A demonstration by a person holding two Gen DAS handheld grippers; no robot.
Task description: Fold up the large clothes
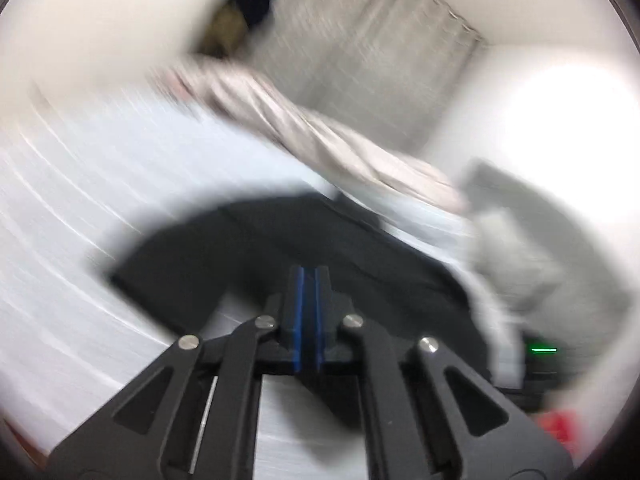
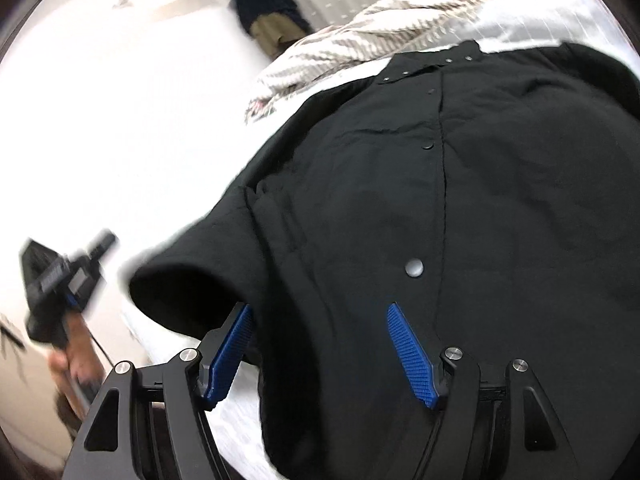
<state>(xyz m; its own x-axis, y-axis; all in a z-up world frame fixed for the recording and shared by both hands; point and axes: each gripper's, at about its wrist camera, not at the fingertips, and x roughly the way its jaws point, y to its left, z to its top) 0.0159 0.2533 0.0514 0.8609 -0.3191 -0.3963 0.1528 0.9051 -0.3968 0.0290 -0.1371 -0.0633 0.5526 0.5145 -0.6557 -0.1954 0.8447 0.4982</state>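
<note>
While left gripper (image 1: pixel 309 276) closes empty, right gripper (image 2: pixel 322 316) spread over black shirt (image 2: pixel 460 184)

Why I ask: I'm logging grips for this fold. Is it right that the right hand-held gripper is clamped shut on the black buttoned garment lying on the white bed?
Not quite. In the right wrist view the right hand-held gripper is open: its blue pads stand wide apart over the black buttoned garment, not clamped on it. The garment does lie on the white bed.
</note>
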